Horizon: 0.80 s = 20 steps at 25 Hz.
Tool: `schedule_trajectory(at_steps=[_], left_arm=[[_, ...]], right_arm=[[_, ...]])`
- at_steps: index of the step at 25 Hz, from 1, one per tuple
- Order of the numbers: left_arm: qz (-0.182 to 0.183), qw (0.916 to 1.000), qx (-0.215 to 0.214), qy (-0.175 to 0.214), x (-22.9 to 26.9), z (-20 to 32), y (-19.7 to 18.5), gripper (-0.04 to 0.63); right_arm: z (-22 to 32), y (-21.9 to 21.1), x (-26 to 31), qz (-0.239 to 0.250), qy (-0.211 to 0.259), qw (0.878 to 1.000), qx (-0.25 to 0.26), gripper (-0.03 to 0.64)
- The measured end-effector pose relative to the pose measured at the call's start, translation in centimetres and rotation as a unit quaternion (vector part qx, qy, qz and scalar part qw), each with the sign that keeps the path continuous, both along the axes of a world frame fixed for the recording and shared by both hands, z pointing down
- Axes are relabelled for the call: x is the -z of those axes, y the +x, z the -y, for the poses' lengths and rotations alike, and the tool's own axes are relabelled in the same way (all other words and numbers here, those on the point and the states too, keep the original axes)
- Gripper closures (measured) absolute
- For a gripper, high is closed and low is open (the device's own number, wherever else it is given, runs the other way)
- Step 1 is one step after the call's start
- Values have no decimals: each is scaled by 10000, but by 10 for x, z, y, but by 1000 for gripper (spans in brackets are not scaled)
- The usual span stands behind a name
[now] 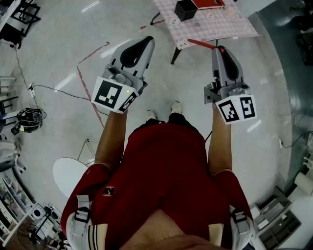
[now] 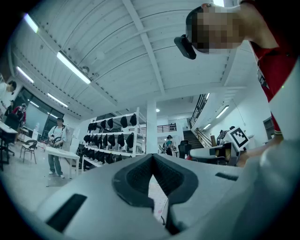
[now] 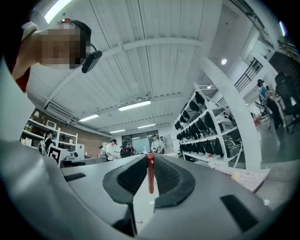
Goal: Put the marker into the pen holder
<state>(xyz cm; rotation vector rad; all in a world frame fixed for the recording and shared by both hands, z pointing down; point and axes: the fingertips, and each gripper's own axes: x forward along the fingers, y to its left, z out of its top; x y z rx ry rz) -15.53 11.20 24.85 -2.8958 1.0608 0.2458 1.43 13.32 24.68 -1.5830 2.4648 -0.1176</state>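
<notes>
A thin red marker (image 1: 201,44) sticks out sideways from my right gripper (image 1: 221,50), level with the near edge of a small table. In the right gripper view the marker (image 3: 150,172) stands upright between the dark pads, which press on it. The right gripper (image 3: 150,161) is shut on it. A black pen holder (image 1: 185,10) stands on the table's far left part, beyond and to the left of the marker. My left gripper (image 1: 145,41) hangs over the bare floor left of the table. Its pads meet at the tips (image 2: 152,156) with nothing between them.
The table wears a pink checked cloth (image 1: 230,24) and carries a red book (image 1: 211,4); its dark leg (image 1: 174,54) slants down to the floor. Red tape lines (image 1: 88,93) and a cable (image 1: 54,89) cross the floor. A white round stool (image 1: 68,175) stands at lower left. Shelving racks (image 3: 211,136) and distant people show in both gripper views.
</notes>
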Motion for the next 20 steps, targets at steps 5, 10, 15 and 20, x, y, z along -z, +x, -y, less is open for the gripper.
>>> schedule_trajectory(at_steps=[5, 10, 15, 20], left_arm=[[28, 10000, 47, -5, -1, 4, 25, 589], [79, 9999, 137, -2, 2, 10, 48, 589], [143, 9996, 244, 2, 4, 16, 77, 589], [182, 9989, 441, -46, 2, 24, 107, 589]], right_arm=[[7, 21, -2, 36, 59, 10000, 61, 574], [14, 41, 0, 132, 129, 9997, 186, 573], [22, 69, 1, 164, 164, 9993, 305, 573], [32, 105, -2, 242, 167, 9987, 418, 574]])
